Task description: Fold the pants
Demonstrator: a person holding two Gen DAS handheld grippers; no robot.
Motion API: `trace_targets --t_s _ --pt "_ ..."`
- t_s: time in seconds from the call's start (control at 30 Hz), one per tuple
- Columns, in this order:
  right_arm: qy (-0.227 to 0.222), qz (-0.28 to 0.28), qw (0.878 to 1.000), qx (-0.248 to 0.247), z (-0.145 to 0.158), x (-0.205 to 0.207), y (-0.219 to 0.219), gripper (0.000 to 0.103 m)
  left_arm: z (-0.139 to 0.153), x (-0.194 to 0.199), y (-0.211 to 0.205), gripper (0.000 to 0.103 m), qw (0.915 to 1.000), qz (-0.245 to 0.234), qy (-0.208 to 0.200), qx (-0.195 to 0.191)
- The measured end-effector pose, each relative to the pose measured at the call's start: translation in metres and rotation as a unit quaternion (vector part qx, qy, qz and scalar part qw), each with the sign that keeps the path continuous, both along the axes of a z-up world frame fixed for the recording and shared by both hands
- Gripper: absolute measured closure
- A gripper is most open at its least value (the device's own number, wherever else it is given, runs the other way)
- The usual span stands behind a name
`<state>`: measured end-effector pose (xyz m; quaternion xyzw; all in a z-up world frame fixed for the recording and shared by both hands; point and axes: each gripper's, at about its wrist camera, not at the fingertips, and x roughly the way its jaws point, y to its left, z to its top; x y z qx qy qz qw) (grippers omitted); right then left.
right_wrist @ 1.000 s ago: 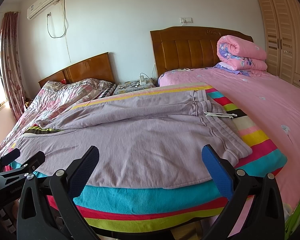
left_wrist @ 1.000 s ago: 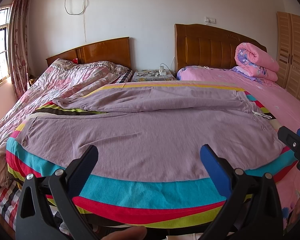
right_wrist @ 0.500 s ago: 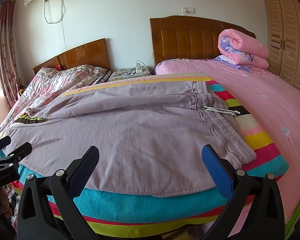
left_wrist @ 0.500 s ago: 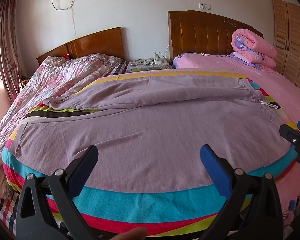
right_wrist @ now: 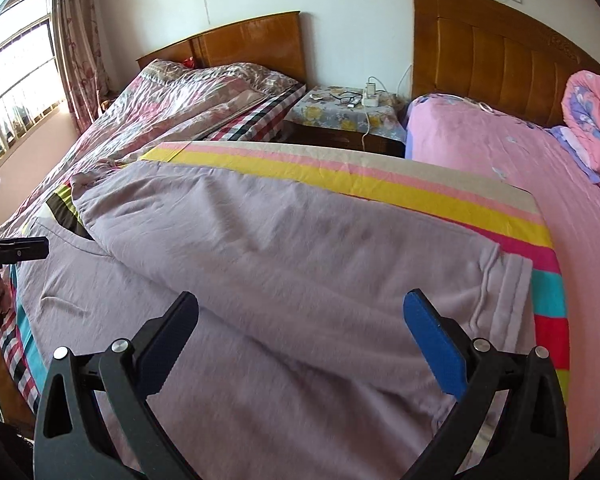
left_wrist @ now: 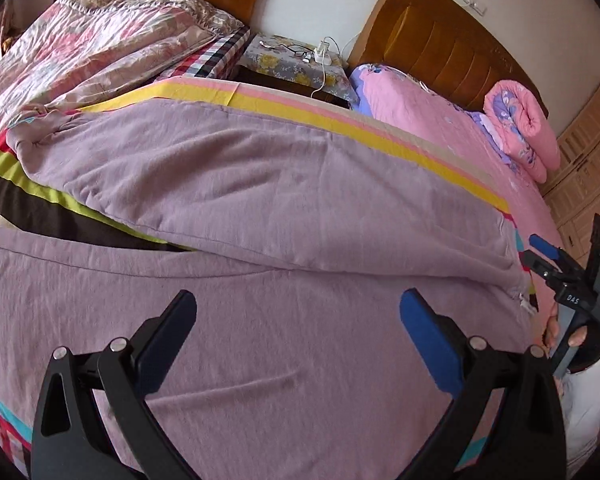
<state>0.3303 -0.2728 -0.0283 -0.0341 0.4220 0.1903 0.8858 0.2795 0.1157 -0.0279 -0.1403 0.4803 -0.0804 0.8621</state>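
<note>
Lilac pants [left_wrist: 260,208] lie spread flat on a striped blanket [left_wrist: 340,120], legs running left, waistband [right_wrist: 504,284] at the right. My left gripper [left_wrist: 296,336] is open and empty, just above the near leg. My right gripper [right_wrist: 300,336] is open and empty, above the pants near the waistband. The right gripper also shows at the right edge of the left wrist view [left_wrist: 560,272]. The left gripper shows at the left edge of the right wrist view [right_wrist: 16,248].
The striped blanket covers the foot of two beds. A pink bed [right_wrist: 520,160] with a rolled pink quilt [right_wrist: 592,116] is to the right. A floral quilt [right_wrist: 172,112] lies at the left. A nightstand [right_wrist: 348,116] stands between the headboards.
Both grippers have moved forward and down over the pants and now tilt downward. Both stay open and empty. The pants have not moved.
</note>
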Motion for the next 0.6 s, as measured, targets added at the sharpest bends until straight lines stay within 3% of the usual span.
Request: trace_targets --t_s 0.07,0.17,0.27,0.37,0.47,0.5,0.6 --pt "0.023 0.038 0.999 -0.01 -0.014 0.051 0.013 0.004 -0.002 0.025 0.012 0.001 0.9992 0.036 -0.006 -0.016" --pt "0.044 0.076 0.995 -0.037 -0.038 0.115 0.032 0.004 -0.011 0.055 0.03 0.001 0.9939 0.092 0.02 -0.058" --pt "0.069 0.113 0.991 -0.017 -0.057 0.155 0.042 0.008 -0.021 0.068 0.036 0.001 0.9902 0.109 0.038 -0.079" --pt "0.096 0.155 0.983 -0.006 -0.076 0.175 0.052 0.026 -0.029 0.076 0.028 0.001 0.9926 0.091 0.044 -0.068" --pt "0.07 0.178 0.982 -0.007 -0.077 0.167 0.055 0.048 -0.039 0.081 0.016 0.001 0.9946 0.078 0.047 -0.049" --pt "0.073 0.18 0.981 -0.004 -0.075 0.163 0.057 0.08 -0.042 0.083 0.012 0.001 0.9942 0.08 0.051 -0.051" --pt "0.007 0.177 0.983 -0.052 -0.053 0.123 0.067 0.09 -0.045 0.091 0.006 0.001 0.9915 0.079 0.056 -0.087"
